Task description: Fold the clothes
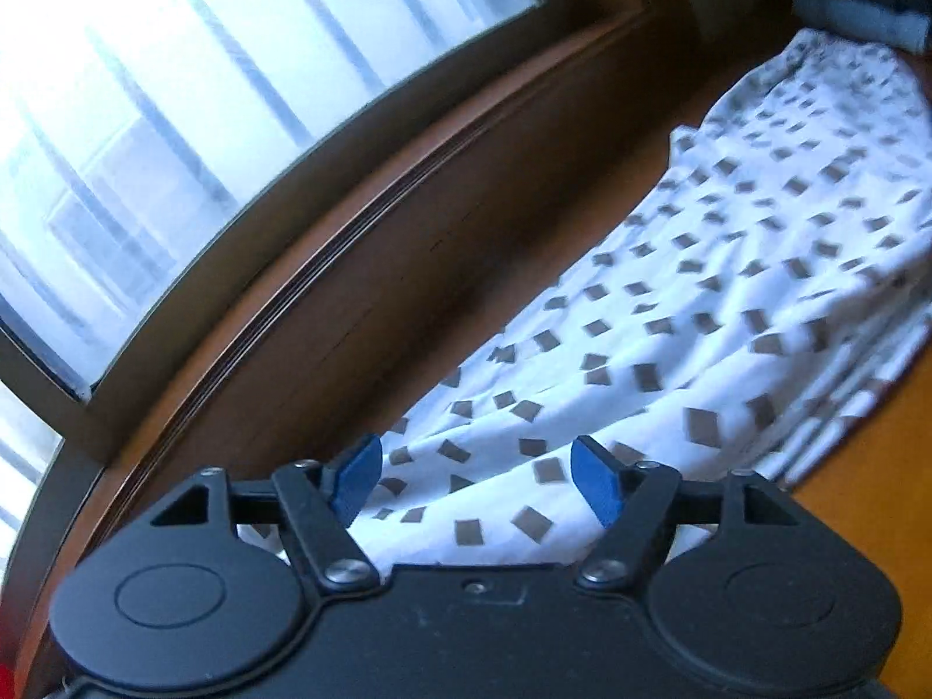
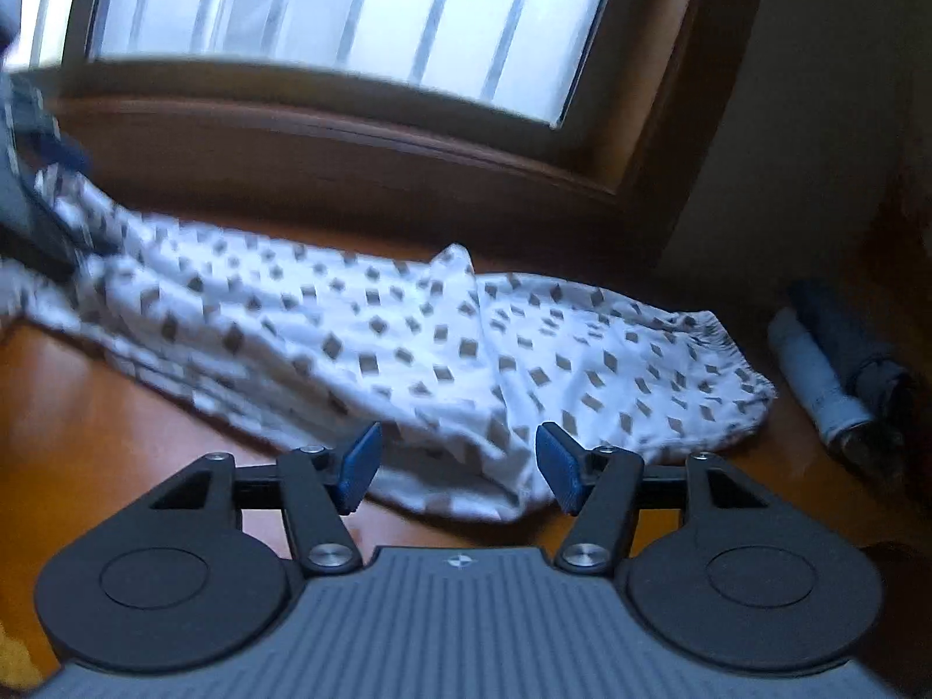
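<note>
A white garment with small brown squares (image 1: 728, 291) lies spread lengthwise on the orange-brown wooden surface (image 1: 874, 495). My left gripper (image 1: 475, 480) is open, its blue pads (image 1: 355, 477) over the garment's near end. In the right wrist view the same garment (image 2: 408, 343) stretches from left to right, its gathered edge at the right. My right gripper (image 2: 457, 475) is open, just above the garment's near edge, holding nothing. The other gripper (image 2: 35, 221) shows dimly at the far left, at the garment's left end.
A wide window (image 2: 349, 17) with a brown wooden sill (image 2: 349, 134) runs along the far side of the garment. Rolled grey and light-blue clothes (image 2: 827, 373) lie at the right, also visible at the top right in the left wrist view (image 1: 856, 17).
</note>
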`<state>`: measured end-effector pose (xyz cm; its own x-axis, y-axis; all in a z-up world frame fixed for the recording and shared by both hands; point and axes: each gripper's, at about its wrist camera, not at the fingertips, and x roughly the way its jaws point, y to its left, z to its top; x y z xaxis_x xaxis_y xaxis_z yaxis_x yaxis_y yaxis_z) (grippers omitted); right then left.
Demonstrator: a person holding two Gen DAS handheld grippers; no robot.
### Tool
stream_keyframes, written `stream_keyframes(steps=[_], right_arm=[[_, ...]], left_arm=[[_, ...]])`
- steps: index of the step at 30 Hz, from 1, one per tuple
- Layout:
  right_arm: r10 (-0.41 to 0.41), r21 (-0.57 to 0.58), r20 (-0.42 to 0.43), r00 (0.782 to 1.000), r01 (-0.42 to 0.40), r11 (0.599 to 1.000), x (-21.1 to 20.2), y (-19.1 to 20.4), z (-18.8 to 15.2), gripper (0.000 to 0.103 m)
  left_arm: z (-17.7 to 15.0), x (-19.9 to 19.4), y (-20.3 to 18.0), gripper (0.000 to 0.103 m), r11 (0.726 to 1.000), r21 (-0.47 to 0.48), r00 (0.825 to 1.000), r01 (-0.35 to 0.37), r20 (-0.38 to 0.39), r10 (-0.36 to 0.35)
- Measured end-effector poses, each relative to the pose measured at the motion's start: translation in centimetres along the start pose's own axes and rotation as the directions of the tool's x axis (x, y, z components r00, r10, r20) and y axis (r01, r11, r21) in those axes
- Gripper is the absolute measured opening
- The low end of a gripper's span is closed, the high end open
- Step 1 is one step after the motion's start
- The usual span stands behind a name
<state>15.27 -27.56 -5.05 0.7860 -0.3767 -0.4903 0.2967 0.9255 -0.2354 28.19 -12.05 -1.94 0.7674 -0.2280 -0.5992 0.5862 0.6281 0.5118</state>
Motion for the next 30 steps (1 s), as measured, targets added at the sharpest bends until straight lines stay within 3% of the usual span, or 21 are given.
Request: stream_keyframes(steps=[2, 4, 10, 14, 17, 19, 21, 25, 28, 30], right_arm=[[-0.011, 0.026, 0.035, 0.999, 0.010, 1.000, 0.4, -1.4, 0.5, 0.064], [-0.038, 0.050, 0.045, 0.998, 0.036, 0.998, 1.4, -3.0, 0.9, 0.074], [-0.133, 0.180, -0.102, 0.986, 0.150, 0.972, 9.1, -8.8, 1.8, 0.073], [-0.135, 0.252, -0.208, 0.969, 0.186, 0.950, 14.1, -10.9, 0.9, 0.072], [-0.155, 0.311, -0.236, 0.959, 0.226, 0.923, 15.5, -13.0, 0.7, 0.076], [-0.173, 0.332, -0.248, 0.953, 0.251, 0.909, 16.4, -14.4, 0.8, 0.076], [-0.190, 0.307, -0.255, 0.948, 0.265, 0.914, 17.7, -15.6, 1.3, 0.077], [-0.189, 0.271, -0.276, 0.942, 0.265, 0.925, 19.6, -17.0, 2.8, 0.075], [-0.186, 0.299, -0.256, 0.949, 0.261, 0.918, 17.6, -16.1, 3.5, 0.075], [-0.131, 0.385, -0.241, 0.962, 0.218, 0.897, 15.2, -15.3, 3.5, 0.076]], left_arm=[[0.2, 0.5, 0.8, 0.070, 0.999, -0.036, 1.000, -0.013, 0.000, 0.013], [-0.1, 2.0, 2.3, 0.070, 0.995, -0.078, 0.998, -0.058, -0.035, 0.055], [-1.8, 6.4, 5.8, 0.074, 0.981, -0.107, 0.971, -0.163, -0.194, 0.140], [-1.0, 6.5, 4.6, 0.075, 0.976, -0.041, 0.949, -0.212, -0.247, 0.196], [-0.6, 6.0, 3.1, 0.075, 0.967, -0.011, 0.926, -0.255, -0.289, 0.241], [-0.3, 5.5, 2.4, 0.077, 0.971, -0.018, 0.930, -0.239, -0.292, 0.223], [0.1, 5.1, 2.0, 0.093, 0.976, -0.028, 0.935, -0.218, -0.292, 0.200], [1.1, 3.9, 1.9, 0.092, 0.979, -0.054, 0.937, -0.199, -0.303, 0.173], [2.8, 0.9, 1.7, 0.093, 0.986, -0.102, 0.968, -0.128, -0.227, 0.103], [4.0, -1.4, 1.0, 0.095, 0.988, -0.142, 0.985, -0.062, -0.167, 0.037]])
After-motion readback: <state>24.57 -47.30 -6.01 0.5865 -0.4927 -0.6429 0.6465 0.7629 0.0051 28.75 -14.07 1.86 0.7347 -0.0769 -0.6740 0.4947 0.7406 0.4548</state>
